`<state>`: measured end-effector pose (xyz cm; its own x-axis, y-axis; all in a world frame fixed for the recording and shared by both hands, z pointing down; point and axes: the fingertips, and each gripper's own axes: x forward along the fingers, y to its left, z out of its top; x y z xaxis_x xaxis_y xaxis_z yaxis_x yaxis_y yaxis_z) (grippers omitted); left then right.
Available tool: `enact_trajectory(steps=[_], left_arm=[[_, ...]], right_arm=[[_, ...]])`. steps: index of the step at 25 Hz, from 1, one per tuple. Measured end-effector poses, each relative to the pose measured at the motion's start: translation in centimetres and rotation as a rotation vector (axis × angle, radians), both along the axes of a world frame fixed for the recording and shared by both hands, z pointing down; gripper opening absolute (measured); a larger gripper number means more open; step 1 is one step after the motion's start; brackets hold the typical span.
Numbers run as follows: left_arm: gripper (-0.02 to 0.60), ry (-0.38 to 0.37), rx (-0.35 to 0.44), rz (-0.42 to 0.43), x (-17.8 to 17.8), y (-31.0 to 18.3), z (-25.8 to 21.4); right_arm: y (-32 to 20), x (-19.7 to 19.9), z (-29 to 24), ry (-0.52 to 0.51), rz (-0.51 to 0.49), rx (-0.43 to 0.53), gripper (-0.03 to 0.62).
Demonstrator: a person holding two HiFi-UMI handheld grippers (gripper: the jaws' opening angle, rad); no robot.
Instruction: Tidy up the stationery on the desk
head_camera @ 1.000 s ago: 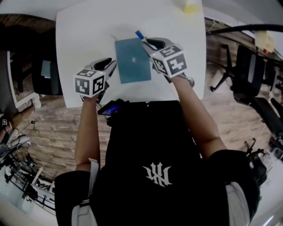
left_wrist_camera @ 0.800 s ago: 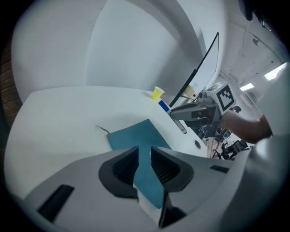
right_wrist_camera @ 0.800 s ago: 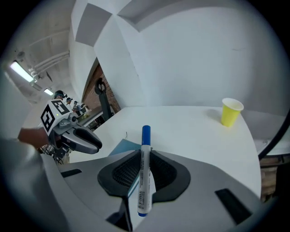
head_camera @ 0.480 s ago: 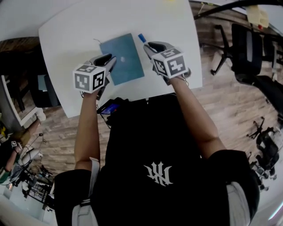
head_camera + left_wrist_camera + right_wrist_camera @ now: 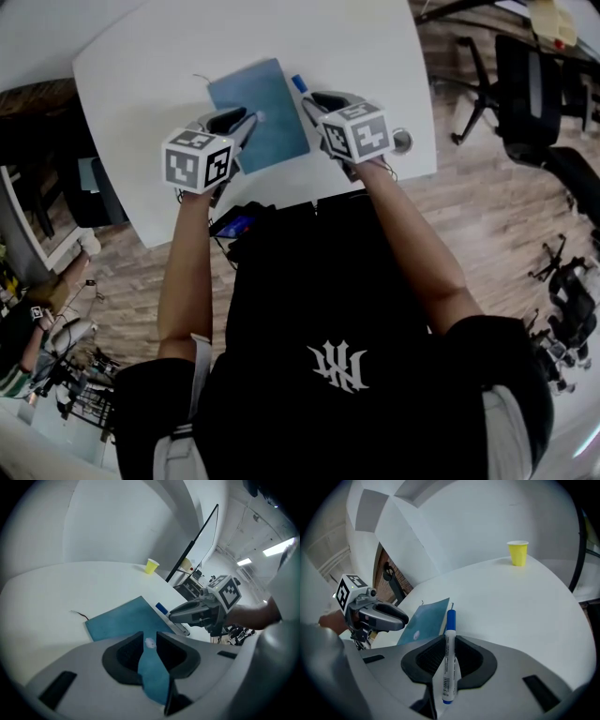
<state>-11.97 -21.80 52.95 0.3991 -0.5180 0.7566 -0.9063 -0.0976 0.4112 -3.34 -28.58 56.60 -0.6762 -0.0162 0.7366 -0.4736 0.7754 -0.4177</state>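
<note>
The white desk fills the upper part of the head view, with wood floor around it and black chairs off to the right. The person stands at its near edge with both arms stretched over it.

A blue notebook lies flat on the desk, closed, turned a little askew to the near edge.

The left gripper points down over the notebook's near left part. Its jaws stand slightly apart and clamp nothing; the blue cover shows through the gap between them. I cannot tell whether the tips touch the cover.

The right gripper is just beside the notebook's right edge. Its jaws are closed on a marker, gripping the white barrel at about its middle.

The marker runs along the line of the jaws, blue cap forward and past the tips, alongside the notebook's right edge. Whether the cap touches the desk is unclear.

A yellow cup stands upright at the far side of the desk, well apart from everything else.

A small white spot marks the notebook cover, right at the left gripper's tips.
</note>
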Motion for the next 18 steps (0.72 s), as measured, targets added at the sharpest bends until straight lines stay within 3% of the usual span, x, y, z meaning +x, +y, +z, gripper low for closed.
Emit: enact_trajectory(steps=[10, 18], left_arm=[[0.087, 0.001, -0.013, 0.030, 0.6, 1.4, 0.6], [0.087, 0.005, -0.012, 0.049, 1.4, 1.4, 0.8]], right_arm=[[0.3, -0.2, 0.7, -0.009, 0.109, -0.102, 0.086], [0.5, -0.3, 0.6, -0.021, 0.094, -0.107, 0.087]])
